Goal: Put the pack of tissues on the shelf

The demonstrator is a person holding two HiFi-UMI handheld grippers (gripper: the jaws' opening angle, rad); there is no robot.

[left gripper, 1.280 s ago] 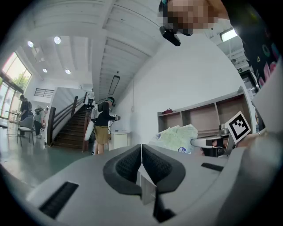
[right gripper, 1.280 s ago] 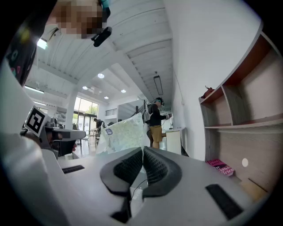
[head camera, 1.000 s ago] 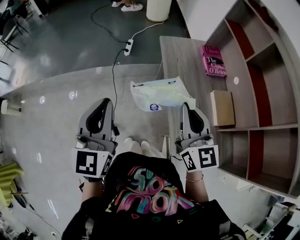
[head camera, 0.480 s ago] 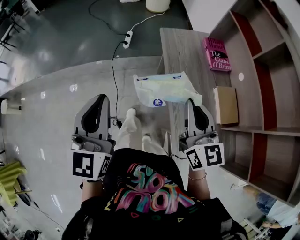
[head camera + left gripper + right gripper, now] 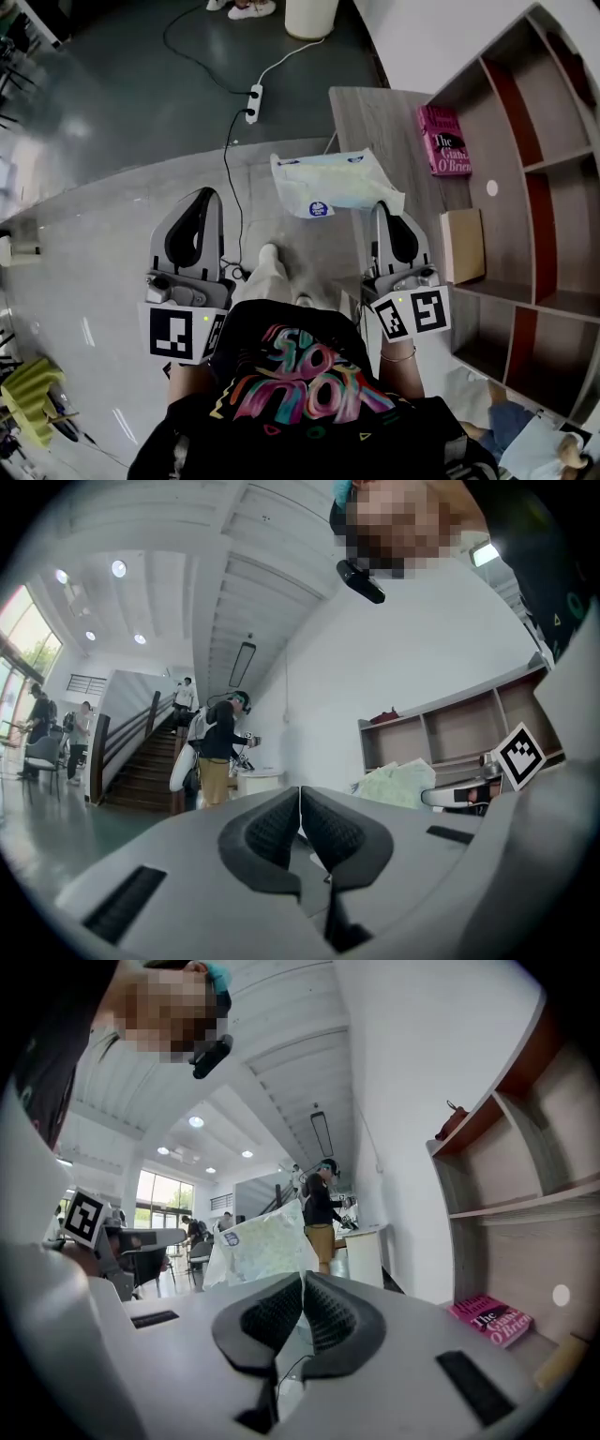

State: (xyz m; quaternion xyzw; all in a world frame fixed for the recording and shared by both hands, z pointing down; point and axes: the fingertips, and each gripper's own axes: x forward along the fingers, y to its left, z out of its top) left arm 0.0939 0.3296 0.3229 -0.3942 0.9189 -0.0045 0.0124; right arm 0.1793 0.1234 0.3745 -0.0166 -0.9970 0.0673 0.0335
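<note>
The pack of tissues [image 5: 333,183], pale green and white with a blue round label, hangs from one corner in my right gripper [image 5: 382,208], which is shut on it. It hovers over the left edge of the wooden table [image 5: 375,122]. In the right gripper view the pack [image 5: 258,1246] rises just beyond the closed jaws [image 5: 303,1279]. My left gripper [image 5: 202,192] is shut and holds nothing; its own view shows the jaws pressed together [image 5: 300,794] and the pack [image 5: 394,785] off to the right. The shelf [image 5: 525,187] stands to the right.
A pink book [image 5: 445,141] and a brown box [image 5: 462,246] lie in the shelf's compartments. A power strip [image 5: 253,103] with its cable runs over the floor ahead, and a white bin [image 5: 309,14] stands beyond. People stand far off near a staircase [image 5: 141,761].
The right gripper keeps its hold on the pack. The view has shifted, so the shelf and table sit further right, and a foot has stepped forward. The left gripper stays shut.
</note>
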